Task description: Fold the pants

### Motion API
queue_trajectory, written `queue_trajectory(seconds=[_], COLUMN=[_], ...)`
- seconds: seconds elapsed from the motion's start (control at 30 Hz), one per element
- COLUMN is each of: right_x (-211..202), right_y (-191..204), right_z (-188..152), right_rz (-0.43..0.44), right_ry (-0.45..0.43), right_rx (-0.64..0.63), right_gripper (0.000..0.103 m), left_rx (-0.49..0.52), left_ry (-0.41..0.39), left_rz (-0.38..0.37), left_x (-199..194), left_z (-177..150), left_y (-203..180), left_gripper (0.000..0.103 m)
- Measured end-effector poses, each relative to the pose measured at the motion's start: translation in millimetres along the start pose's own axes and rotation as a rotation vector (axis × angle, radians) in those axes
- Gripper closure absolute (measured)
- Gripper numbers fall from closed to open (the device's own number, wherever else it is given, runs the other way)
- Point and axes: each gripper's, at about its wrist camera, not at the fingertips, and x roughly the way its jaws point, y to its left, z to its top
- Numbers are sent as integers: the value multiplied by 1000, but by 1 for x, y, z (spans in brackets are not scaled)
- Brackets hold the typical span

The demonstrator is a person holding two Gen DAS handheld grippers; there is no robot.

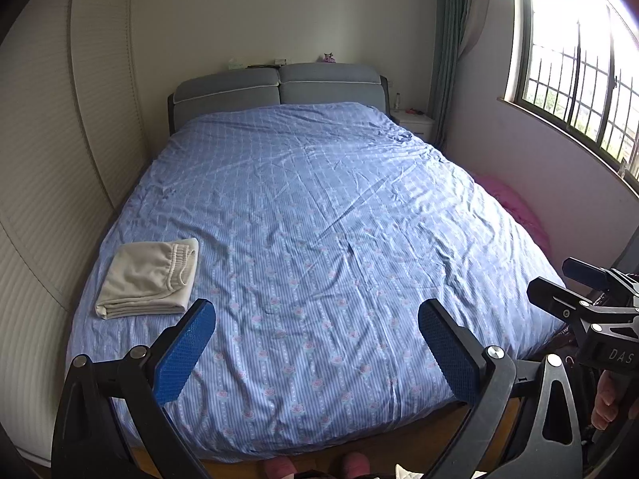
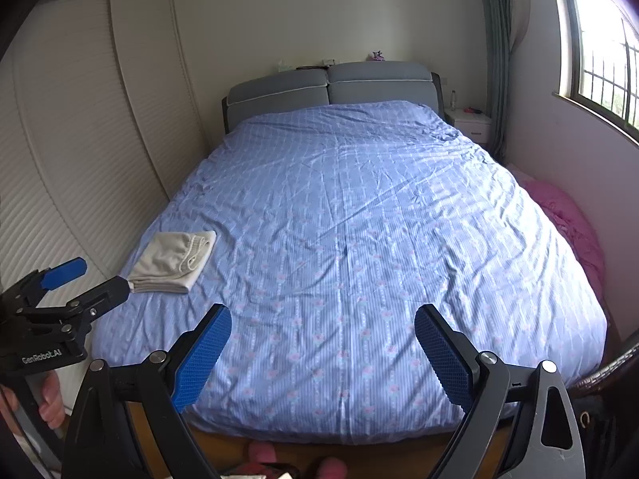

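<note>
Cream pants (image 1: pixel 149 277) lie folded into a small rectangle near the front left corner of the bed, waistband on top; the right wrist view shows the pants (image 2: pixel 175 260) too. My left gripper (image 1: pixel 317 315) hangs open above the foot of the bed, right of the pants, holding nothing. My right gripper (image 2: pixel 322 319) is open as well, empty, over the bed's front edge. In the left wrist view the right gripper (image 1: pixel 559 283) shows at the right edge. The right wrist view catches the left gripper (image 2: pixel 96 277) at the left, its tips close to the pants.
The bed's blue patterned cover (image 1: pixel 319 219) is spread out and wrinkled. A slatted wardrobe (image 1: pixel 48 159) runs along the left. A pink heap (image 2: pixel 567 223) lies between bed and right wall. A white nightstand (image 2: pixel 469 123) stands at the back right. Pink slippers (image 1: pixel 315 465) show below.
</note>
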Motion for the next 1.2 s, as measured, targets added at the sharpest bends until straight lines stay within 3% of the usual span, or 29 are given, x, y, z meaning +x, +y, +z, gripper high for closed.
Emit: queue_trajectory(seconds=[1.2], right_x=[2], right_y=[5], right_z=[10], right_rz=[12], right_ry=[-8], right_rx=[-9], right_gripper=[9], left_rx=[3], left_ry=[-38], left_rz=[6], left_x=[-10], left_z=[10], left_y=[-5], left_gripper=[0])
